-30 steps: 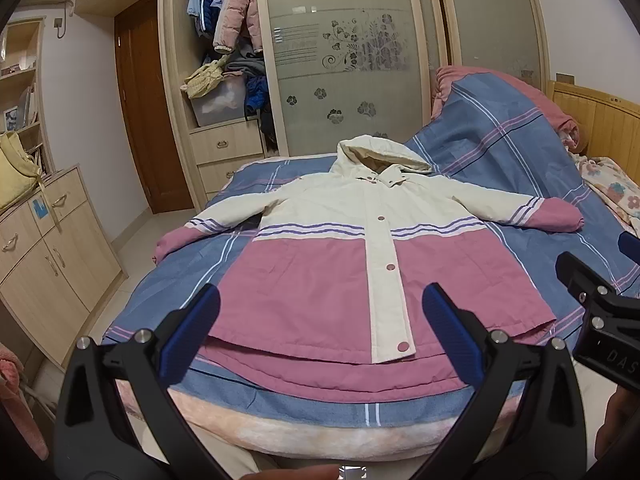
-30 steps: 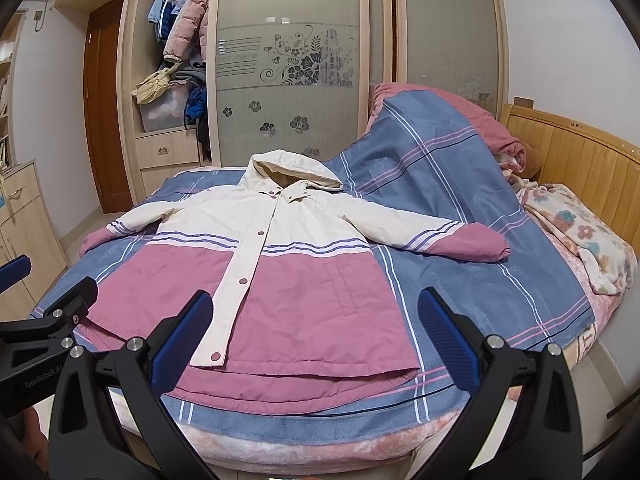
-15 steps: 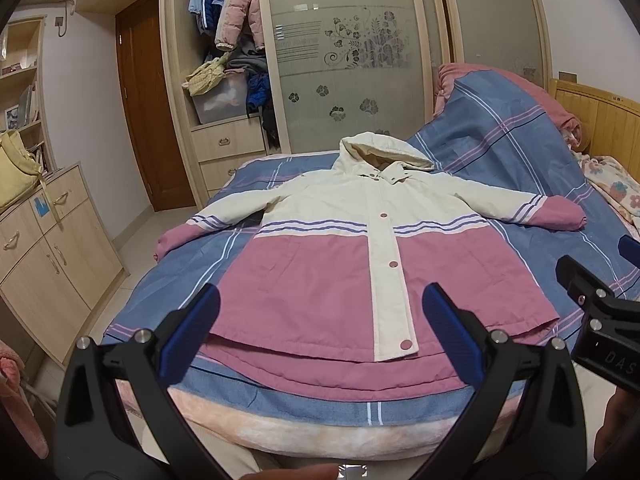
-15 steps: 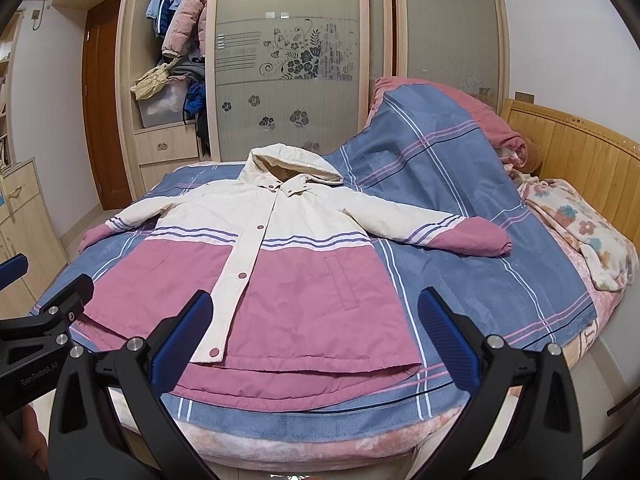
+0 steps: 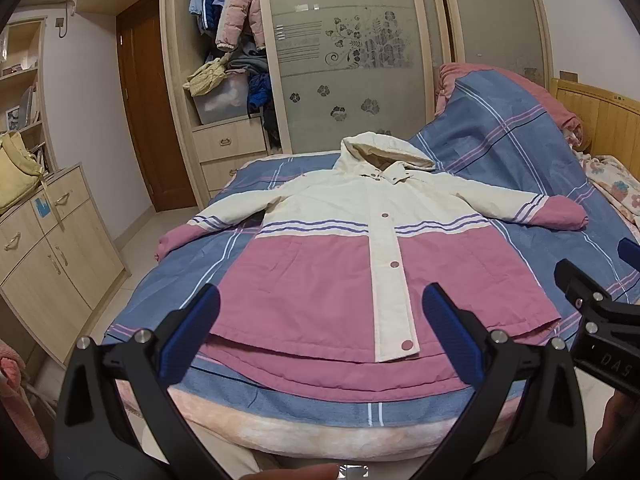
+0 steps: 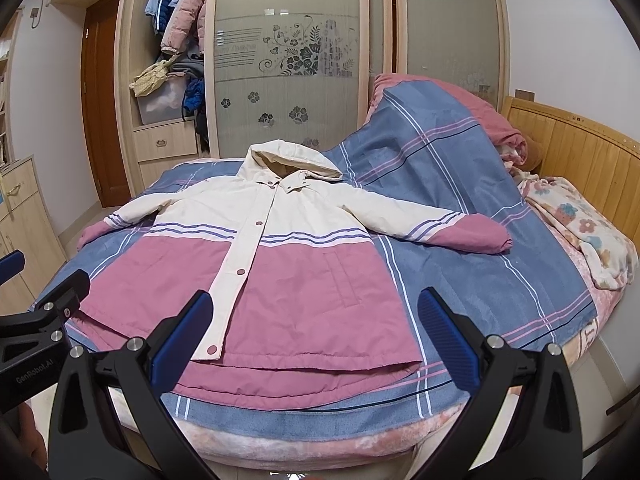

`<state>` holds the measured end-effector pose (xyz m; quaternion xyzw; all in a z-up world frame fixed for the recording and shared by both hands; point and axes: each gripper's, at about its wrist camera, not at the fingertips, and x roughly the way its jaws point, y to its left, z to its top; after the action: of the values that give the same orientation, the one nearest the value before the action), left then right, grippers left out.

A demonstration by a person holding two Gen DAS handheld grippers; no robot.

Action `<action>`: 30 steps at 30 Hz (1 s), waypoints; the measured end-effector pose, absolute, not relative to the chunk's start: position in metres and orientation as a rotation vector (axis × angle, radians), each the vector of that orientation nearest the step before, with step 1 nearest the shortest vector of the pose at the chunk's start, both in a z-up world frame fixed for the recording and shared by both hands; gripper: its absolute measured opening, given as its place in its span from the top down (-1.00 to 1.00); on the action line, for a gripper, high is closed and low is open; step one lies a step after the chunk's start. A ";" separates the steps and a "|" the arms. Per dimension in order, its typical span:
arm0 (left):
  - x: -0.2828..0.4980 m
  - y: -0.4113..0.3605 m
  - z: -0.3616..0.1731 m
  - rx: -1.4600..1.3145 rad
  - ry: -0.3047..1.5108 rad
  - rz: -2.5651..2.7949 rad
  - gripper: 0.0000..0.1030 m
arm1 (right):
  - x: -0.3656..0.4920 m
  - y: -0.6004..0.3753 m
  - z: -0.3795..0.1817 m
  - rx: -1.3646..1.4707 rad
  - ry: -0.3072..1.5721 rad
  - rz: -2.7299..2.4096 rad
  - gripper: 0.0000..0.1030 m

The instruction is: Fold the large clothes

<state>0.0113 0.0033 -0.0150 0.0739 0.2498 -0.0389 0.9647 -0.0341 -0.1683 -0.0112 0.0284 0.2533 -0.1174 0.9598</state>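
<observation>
A cream-and-rose hooded padded jacket (image 5: pixel 360 264) lies flat and face up on the blue plaid quilt (image 5: pixel 224 264) of the bed, buttoned along its cream placket, both sleeves spread sideways. Its shell looks smooth and slightly crinkled, with thin violet stripes where cream meets rose; the hem hangs in two layers near the quilt's fluffy peach edge (image 5: pixel 320 436). A heaped fold of the same quilt rises behind the hood, beside the slatted wooden headboard (image 6: pixel 576 148).

The left gripper (image 5: pixel 320 336), black with ribbed blue pads, hangs above the hem with its fingers spread wide, touching nothing. The right gripper (image 6: pixel 314 340) is likewise spread wide and empty, over the jacket's lower right panel.

Compared with a second ago, both views sit a little nearer the jacket, which itself lies unchanged.
</observation>
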 end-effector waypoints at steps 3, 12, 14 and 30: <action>0.013 0.004 -0.016 0.143 0.516 -0.083 -0.96 | -0.032 -0.170 -0.013 0.071 0.517 -0.244 -0.97; 0.019 0.005 -0.018 0.136 0.518 -0.081 -0.96 | -0.023 -0.173 -0.022 0.077 0.536 -0.253 -0.97; 0.028 0.002 -0.016 0.126 0.507 -0.070 -0.96 | -0.014 -0.171 -0.022 0.071 0.519 -0.275 -0.97; 0.319 0.015 -0.071 -0.210 0.907 -0.186 -0.96 | 0.196 -0.223 0.000 -0.138 0.303 -0.499 -0.97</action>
<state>0.3195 0.0145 -0.0712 -0.1009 0.4367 -0.0896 0.8894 0.1962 -0.2230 0.0003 -0.0679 0.1493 -0.2458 0.9554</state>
